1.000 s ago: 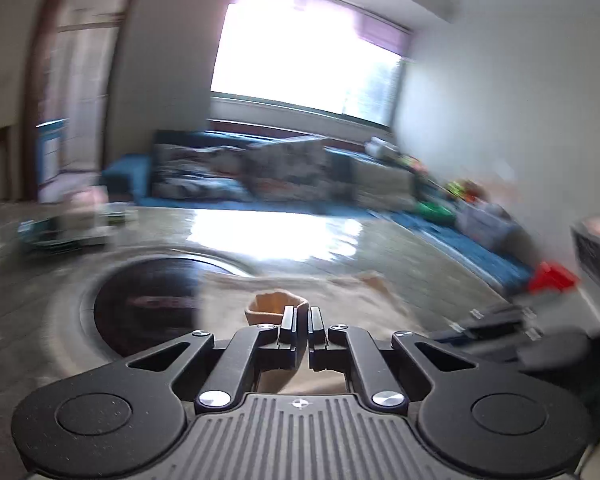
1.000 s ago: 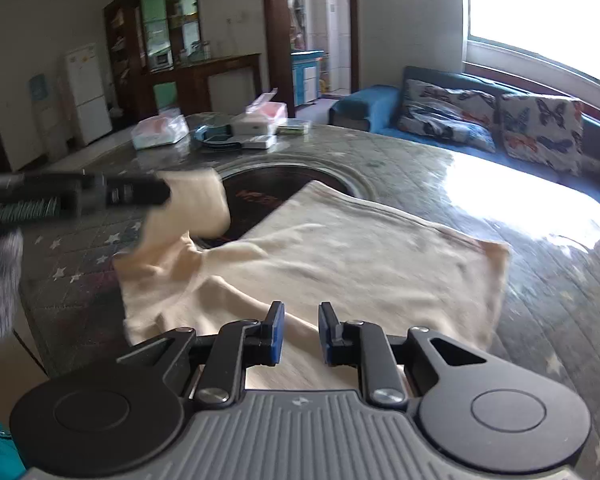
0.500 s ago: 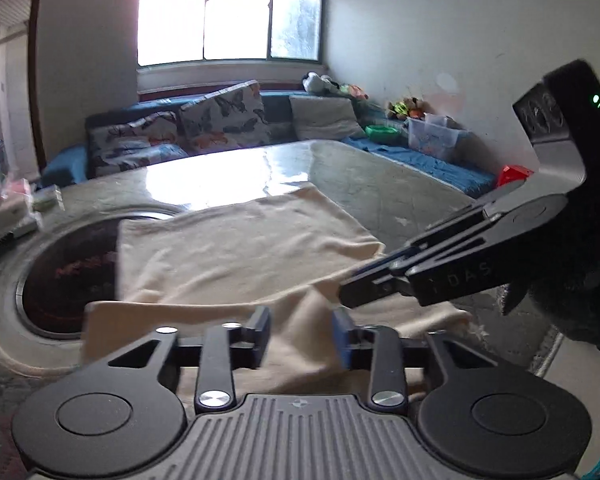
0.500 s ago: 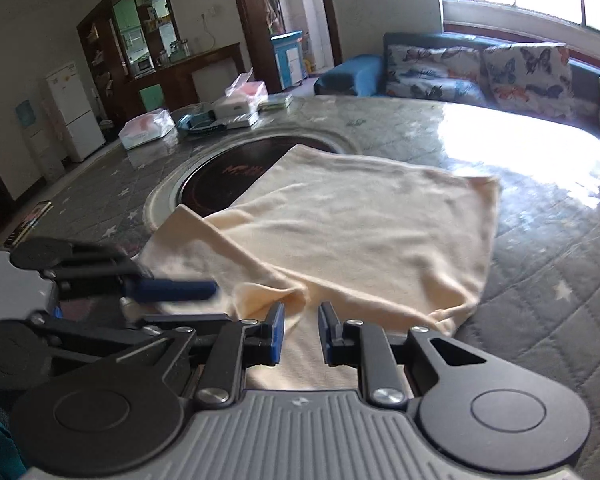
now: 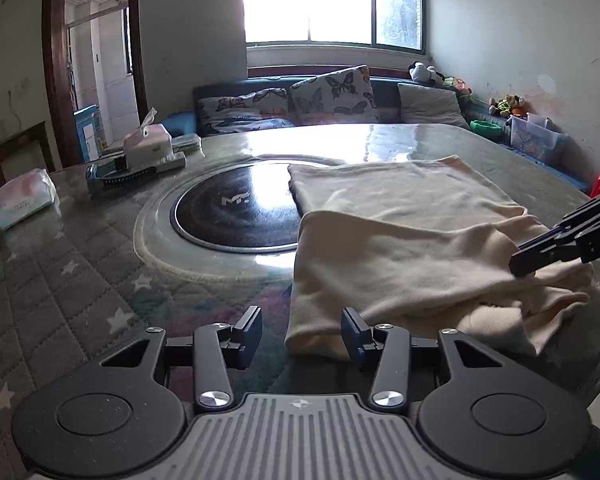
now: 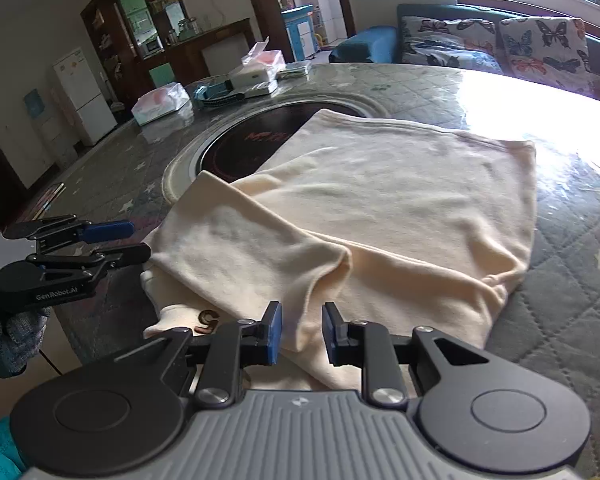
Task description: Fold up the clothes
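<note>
A cream garment [image 5: 404, 236] lies on the round table, with its left part folded over the body; it also shows in the right wrist view [image 6: 380, 200]. My left gripper [image 5: 301, 334] is open and empty, low over the table just left of the garment's near corner. It shows from the side in the right wrist view [image 6: 136, 240], jaws apart. My right gripper [image 6: 299, 334] is open over the garment's near edge, with cloth between the jaws but not pinched. It shows in the left wrist view [image 5: 520, 260] at the garment's right edge.
A black round hotplate [image 5: 236, 216] sits in the table's middle, partly under the garment. Tissue packs [image 5: 22, 198], a tissue box [image 5: 146, 144] and a blue tray [image 5: 116, 178] stand at the far left. A sofa with cushions [image 5: 332, 96] is behind the table. The table's near edge [image 6: 96, 340] is close.
My left gripper let go of the sleeve, which now lies folded over the body, then opened wider and drew back left. My right gripper opened wider and moved closer to the garment's near edge.
</note>
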`<state>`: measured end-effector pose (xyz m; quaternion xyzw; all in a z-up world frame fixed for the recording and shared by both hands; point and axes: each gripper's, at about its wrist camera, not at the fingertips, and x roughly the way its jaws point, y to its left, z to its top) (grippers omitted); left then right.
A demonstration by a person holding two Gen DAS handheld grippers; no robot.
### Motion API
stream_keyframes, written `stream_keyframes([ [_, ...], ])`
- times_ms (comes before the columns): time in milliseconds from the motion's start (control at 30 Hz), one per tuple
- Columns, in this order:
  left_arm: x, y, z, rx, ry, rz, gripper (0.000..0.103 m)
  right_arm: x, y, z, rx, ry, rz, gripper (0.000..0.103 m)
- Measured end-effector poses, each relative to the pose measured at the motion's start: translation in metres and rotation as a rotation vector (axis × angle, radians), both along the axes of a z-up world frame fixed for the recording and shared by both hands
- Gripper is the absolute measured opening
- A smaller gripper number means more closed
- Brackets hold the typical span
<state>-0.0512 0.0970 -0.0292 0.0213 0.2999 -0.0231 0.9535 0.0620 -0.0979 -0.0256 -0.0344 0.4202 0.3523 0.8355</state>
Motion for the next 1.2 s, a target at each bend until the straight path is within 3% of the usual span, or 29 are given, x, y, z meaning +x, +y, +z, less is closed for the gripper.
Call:
stream_keyframes([
  [33,-0.001,0.000,-0.001,0.000,0.000,-0.001,0.047,0.000,0.004,0.000,-0.004,-0.004,0.012,0.007],
  [100,-0.002,-0.001,-0.003,-0.001,0.001,-0.002,0.049,-0.003,0.009,0.005,-0.020,-0.037,0.029,0.004],
  [500,0.006,-0.014,-0.009,0.025,0.004,-0.015,0.053,-0.014,0.009,0.073,-0.048,-0.265,0.050,0.001],
  [567,0.005,-0.014,-0.008,0.025,-0.002,-0.015,0.053,-0.012,0.006,0.080,-0.030,-0.252,0.043,0.001],
  [633,0.004,-0.013,-0.007,0.018,-0.004,-0.013,0.053,-0.006,0.003,0.077,-0.022,-0.214,0.027,0.010],
  [733,0.002,-0.012,-0.007,0.019,-0.002,-0.014,0.054,-0.002,0.000,0.054,-0.037,-0.128,0.010,0.017],
  [900,0.003,-0.011,-0.008,0.024,0.008,-0.009,0.055,0.004,-0.001,0.013,-0.071,-0.037,-0.024,0.019],
  [1200,0.003,-0.012,-0.009,0.036,0.025,-0.006,0.058,0.030,0.000,-0.011,0.022,-0.014,-0.095,0.020],
])
